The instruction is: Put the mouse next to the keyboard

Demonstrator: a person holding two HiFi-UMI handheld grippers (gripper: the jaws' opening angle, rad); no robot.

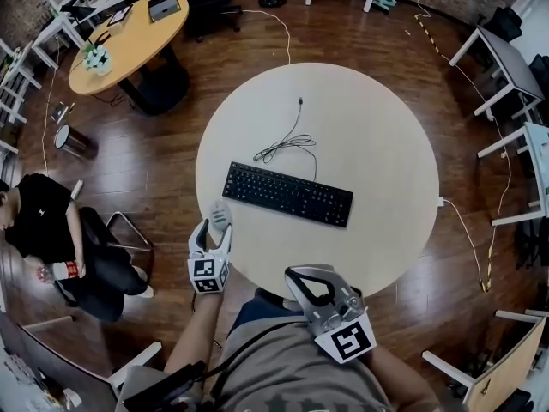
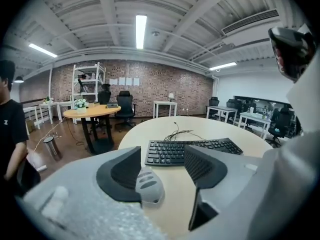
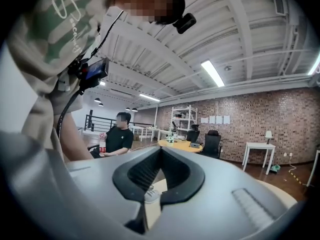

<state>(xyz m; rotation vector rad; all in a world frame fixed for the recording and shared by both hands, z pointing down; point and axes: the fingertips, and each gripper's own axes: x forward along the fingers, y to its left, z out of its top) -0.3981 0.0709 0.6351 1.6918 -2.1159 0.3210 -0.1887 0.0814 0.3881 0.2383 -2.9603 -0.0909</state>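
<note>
A grey mouse (image 1: pixel 220 214) lies on the round beige table (image 1: pixel 386 144) near its left front edge, a short way left of the black keyboard (image 1: pixel 287 194). My left gripper (image 1: pixel 216 228) straddles the mouse with its jaws open. In the left gripper view the mouse (image 2: pixel 149 185) rests against the left pad (image 2: pixel 122 173), while the right pad stands well clear of it; the keyboard (image 2: pixel 192 150) lies just beyond. My right gripper (image 1: pixel 310 275) is held close to my body at the table's near edge, shut and empty; its tips (image 3: pixel 161 151) meet.
The keyboard's cable (image 1: pixel 287 144) curls across the table behind it. A person in a black shirt (image 1: pixel 43 221) sits at the left with a bottle. An orange round table (image 1: pixel 129 37) stands at the back left, white desks (image 1: pixel 506 67) at the right.
</note>
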